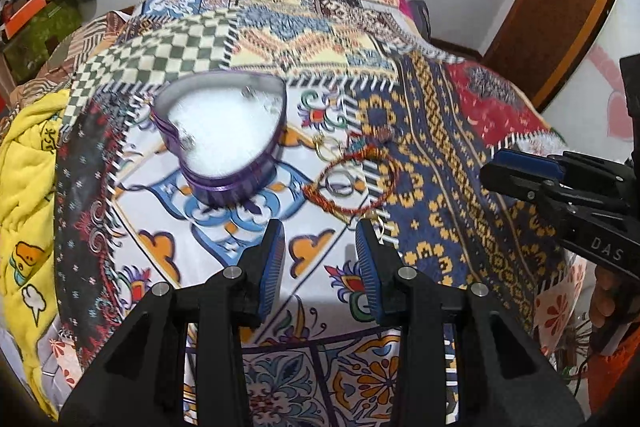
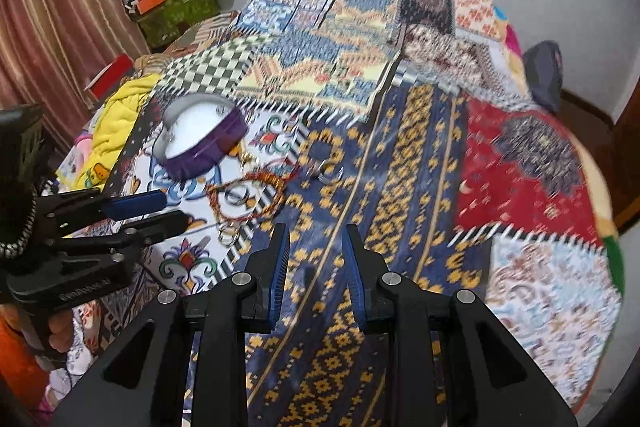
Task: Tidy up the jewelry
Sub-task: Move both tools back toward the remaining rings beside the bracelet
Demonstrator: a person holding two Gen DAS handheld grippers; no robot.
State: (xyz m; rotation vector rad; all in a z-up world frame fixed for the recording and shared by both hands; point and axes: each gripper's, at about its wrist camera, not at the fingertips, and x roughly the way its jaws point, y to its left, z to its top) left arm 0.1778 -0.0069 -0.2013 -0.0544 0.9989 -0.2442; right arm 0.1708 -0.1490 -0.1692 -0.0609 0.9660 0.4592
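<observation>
On the patchwork patterned bedspread (image 1: 440, 131), a purple heart-shaped tin box with a white lining (image 1: 222, 143) sits open, just beside a red-and-gold beaded bracelet (image 1: 348, 183) that encircles a silver ring (image 1: 340, 183). The left gripper (image 1: 320, 255) and right gripper (image 2: 316, 259) both hover with fingers apart, holding nothing.

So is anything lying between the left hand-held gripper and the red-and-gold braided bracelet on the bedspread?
Nothing visible. The left hand-held gripper is open just short of the red-and-gold braided bracelet, with only bare patterned bedspread between them. A silver ring lies inside the bracelet's loop, and the purple heart-shaped box sits off to the left.
</observation>
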